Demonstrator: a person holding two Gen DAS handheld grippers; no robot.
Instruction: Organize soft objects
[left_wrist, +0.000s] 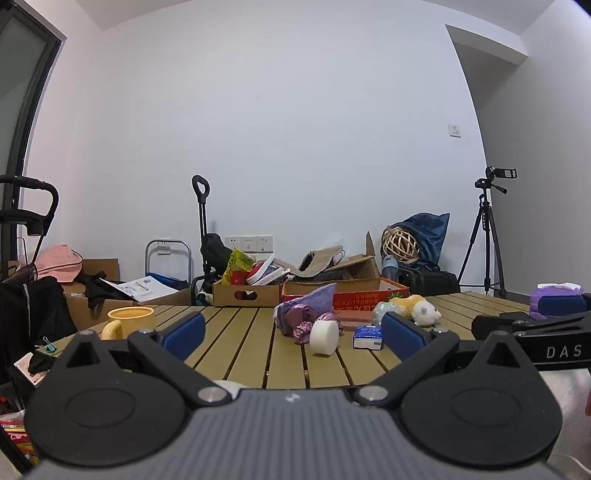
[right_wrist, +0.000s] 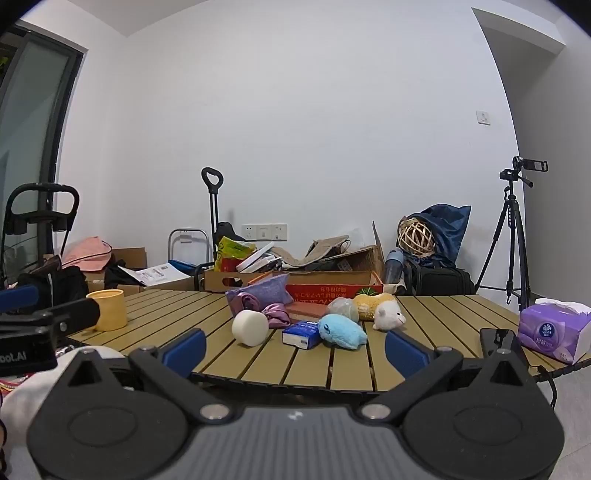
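Both my grippers sit at the near table (right_wrist: 436, 314) edge, jaws wide, nothing between. Left gripper (left_wrist: 291, 334) is left of my right gripper (right_wrist: 293, 347). Mug (right_wrist: 108, 309) far left on the table. Tissue box (right_wrist: 552, 334) far right, phone (right_wrist: 496, 341) just left of it. Mid-table cluster: foam cylinder (right_wrist: 250, 327) at its front left, tissue pack (right_wrist: 301, 334) right of it, whale plush (right_wrist: 341, 330) touching the pack's right side. Sheep plush (right_wrist: 388, 314) behind and right of the whale. Scrunchie (right_wrist: 277, 314) behind the cylinder, pouch (right_wrist: 264, 291) behind that. Cardboard tray (right_wrist: 332, 290) at the far edge, behind the cluster. Tripod (right_wrist: 511, 236) on the floor beyond, right.
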